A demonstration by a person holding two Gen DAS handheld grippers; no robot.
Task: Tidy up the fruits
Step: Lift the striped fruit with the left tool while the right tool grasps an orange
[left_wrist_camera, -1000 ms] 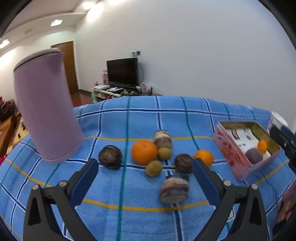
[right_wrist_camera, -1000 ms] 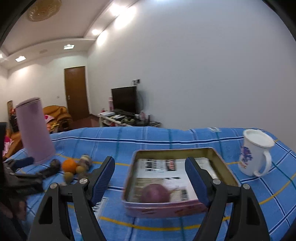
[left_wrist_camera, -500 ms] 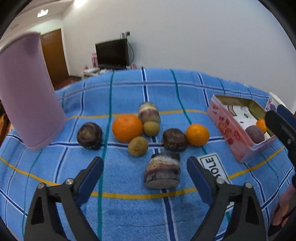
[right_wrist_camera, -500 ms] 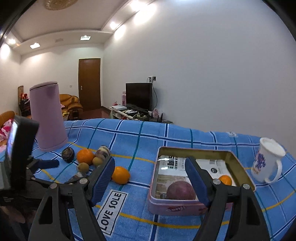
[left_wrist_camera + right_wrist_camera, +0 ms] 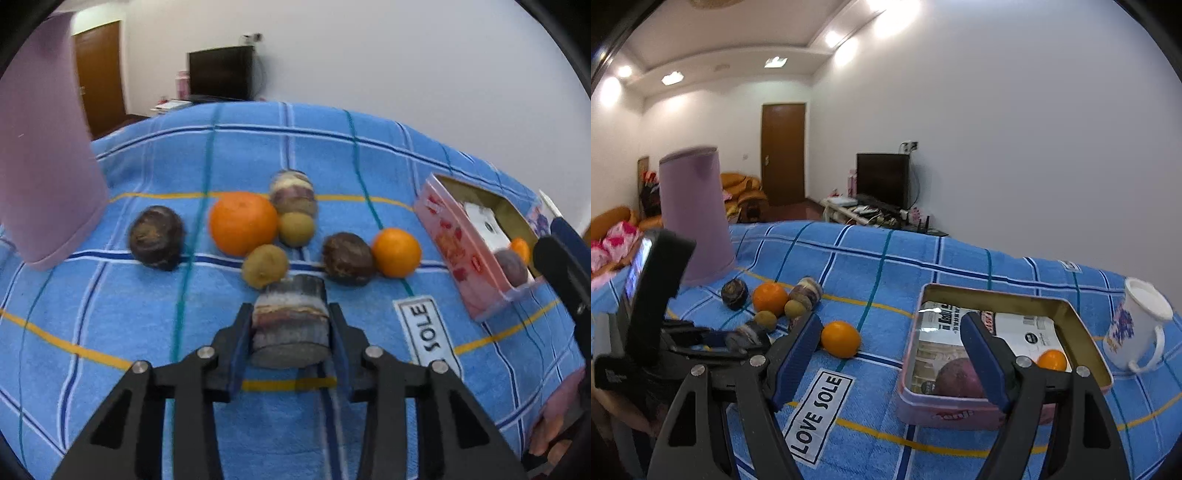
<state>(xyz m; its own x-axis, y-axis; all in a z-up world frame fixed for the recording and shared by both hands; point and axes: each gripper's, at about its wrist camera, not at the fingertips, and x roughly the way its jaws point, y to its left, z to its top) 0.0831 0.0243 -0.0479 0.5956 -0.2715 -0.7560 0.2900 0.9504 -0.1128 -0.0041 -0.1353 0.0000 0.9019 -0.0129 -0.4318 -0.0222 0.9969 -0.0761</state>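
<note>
Versus a second ago the left gripper [image 5: 290, 338] has dropped toward the cloth [image 5: 332, 155] and tipped further down, and its jaws, then wide apart with the fruit pile far ahead, are now closing around the banded chunk [image 5: 290, 321]; both pads sit against its sides, so it is gripped or just about. The right view has swung: earlier the tin [image 5: 1001, 354] sat square between the right fingers, now it is off to the right half and the "LOVE SOLE" label [image 5: 818, 410] shows below. Left gripper points steeply down at the cloth; the right gripper [image 5: 892, 360] points shallowly down, held above the cloth beside the tin, jaws wide and empty, its right finger [image 5: 984, 360] overlapping the tin's near wall in the picture, contact not clear. Taking the tin as landmark: the chunk lies on the cloth well left of it, between the left fingers, near end facing the camera. Just behind the chunk are a kiwi [image 5: 264, 266] and a dark fruit [image 5: 347, 258]; a small orange [image 5: 397, 252] touches the dark fruit on the tin side and is the closest loose fruit to the tin. Farther from the tin: a big orange [image 5: 242, 223], second kiwi [image 5: 295, 229], second banded chunk [image 5: 291, 195], another dark fruit [image 5: 157, 236], then the purple jug [image 5: 40, 147]. Inside the tin: a purple fruit [image 5: 956, 378] at the near wall and a small orange one [image 5: 1051, 360] toward the mug [image 5: 1137, 325], which stands just beyond the tin's far side.
</note>
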